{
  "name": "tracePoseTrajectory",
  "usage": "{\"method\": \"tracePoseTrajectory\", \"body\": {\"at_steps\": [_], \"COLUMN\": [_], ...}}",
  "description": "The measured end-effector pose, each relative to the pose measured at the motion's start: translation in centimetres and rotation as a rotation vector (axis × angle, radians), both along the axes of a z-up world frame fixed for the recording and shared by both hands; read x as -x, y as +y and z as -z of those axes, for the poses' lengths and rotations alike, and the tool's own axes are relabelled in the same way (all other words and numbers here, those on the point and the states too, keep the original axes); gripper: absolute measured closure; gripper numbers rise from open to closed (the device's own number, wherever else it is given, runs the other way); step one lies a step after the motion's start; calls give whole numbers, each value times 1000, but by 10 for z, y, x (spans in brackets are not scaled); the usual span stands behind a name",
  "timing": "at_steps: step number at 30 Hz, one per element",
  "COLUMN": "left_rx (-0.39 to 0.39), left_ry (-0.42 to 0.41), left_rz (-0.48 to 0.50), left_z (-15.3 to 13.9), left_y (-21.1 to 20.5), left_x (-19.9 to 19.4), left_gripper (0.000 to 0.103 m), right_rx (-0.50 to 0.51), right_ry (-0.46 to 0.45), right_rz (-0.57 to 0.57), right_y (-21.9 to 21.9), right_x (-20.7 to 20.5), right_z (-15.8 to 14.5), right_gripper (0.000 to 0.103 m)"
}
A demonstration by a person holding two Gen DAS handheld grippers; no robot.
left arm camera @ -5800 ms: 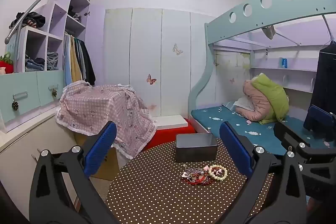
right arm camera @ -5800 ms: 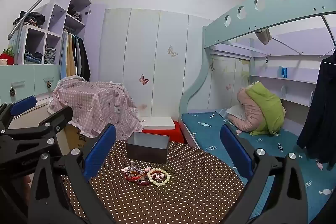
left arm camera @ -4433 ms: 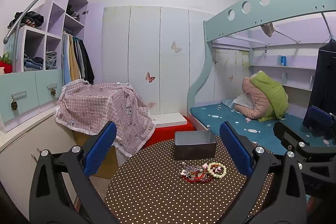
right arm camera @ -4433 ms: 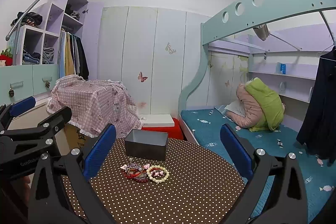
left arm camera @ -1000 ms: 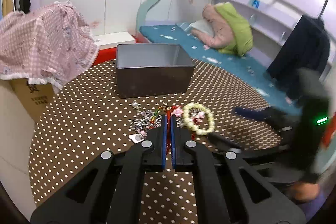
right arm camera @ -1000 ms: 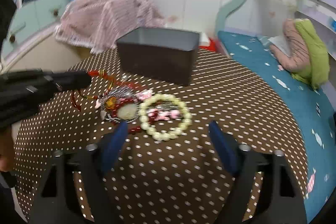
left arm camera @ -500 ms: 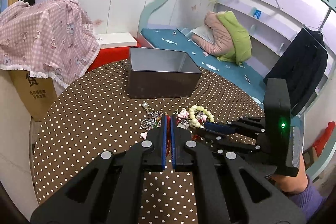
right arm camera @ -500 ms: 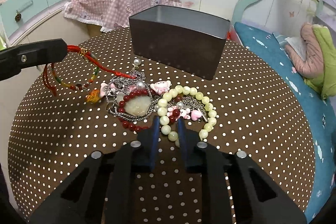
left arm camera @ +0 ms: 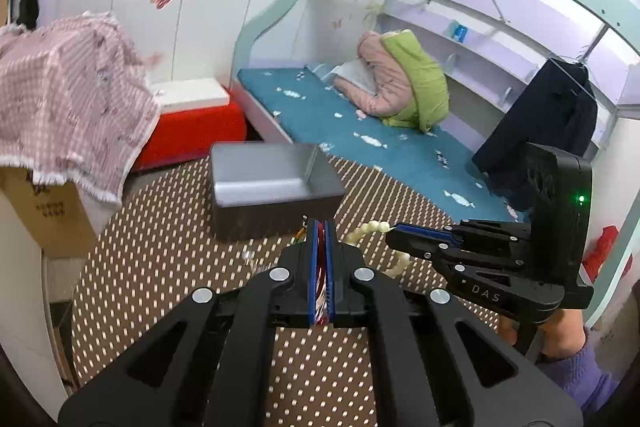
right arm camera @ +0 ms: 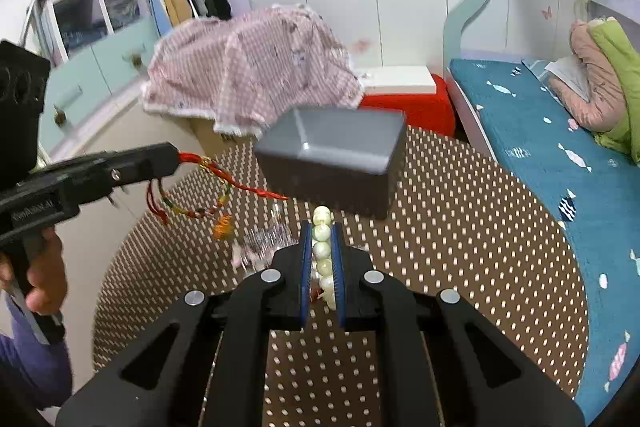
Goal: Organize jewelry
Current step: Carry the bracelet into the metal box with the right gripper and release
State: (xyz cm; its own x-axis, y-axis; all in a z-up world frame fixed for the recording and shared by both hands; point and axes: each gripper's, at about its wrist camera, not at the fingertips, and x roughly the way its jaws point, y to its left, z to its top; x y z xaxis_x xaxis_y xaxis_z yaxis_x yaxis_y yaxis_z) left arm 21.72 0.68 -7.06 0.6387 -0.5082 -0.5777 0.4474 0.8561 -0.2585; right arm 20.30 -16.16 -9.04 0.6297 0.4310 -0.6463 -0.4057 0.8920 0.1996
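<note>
A grey open box (left arm camera: 264,183) stands on the brown dotted round table (left arm camera: 168,259); it also shows in the right wrist view (right arm camera: 332,155). My left gripper (left arm camera: 319,227) is shut on a red string bracelet (right arm camera: 224,183), which dangles above the table left of the box. My right gripper (right arm camera: 321,227) is shut on a pale bead bracelet (right arm camera: 322,247), lifted off the table; its beads also show in the left wrist view (left arm camera: 370,229). A few blurred jewelry pieces (right arm camera: 260,239) still lie on the table in front of the box.
A pink checked cloth (right arm camera: 252,67) covers a carton left of the table. A red and white box (right arm camera: 404,95) sits behind. A bed with a teal mattress (right arm camera: 540,135) runs along the right. Shelves and drawers (right arm camera: 88,39) stand at the left.
Both grippers have risen and moved toward the box. The right gripper, shut on the bead bracelet, has lifted it off the table. The red string bracelet hangs higher.
</note>
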Motion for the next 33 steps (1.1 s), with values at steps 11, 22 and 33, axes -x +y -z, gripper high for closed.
{"method": "tracePoseTrajectory", "body": {"at_steps": [11, 22, 33], "left_rx": [-1, -3, -87], "left_ry": [0, 184, 270], "left_rz": [30, -18, -35], "left_z": [-38, 27, 81], "left_y": [-18, -24, -34], "left_x": [-72, -164, -187], "left_gripper": [100, 100, 99], "right_rx": [-87, -27, 39], "right_ry": [-40, 46, 89], "right_rz": [36, 75, 68], "right_y": [6, 28, 41], "right_x": [-57, -116, -129], "right_z": [-38, 2, 27], "right_gripper": [95, 95, 95]}}
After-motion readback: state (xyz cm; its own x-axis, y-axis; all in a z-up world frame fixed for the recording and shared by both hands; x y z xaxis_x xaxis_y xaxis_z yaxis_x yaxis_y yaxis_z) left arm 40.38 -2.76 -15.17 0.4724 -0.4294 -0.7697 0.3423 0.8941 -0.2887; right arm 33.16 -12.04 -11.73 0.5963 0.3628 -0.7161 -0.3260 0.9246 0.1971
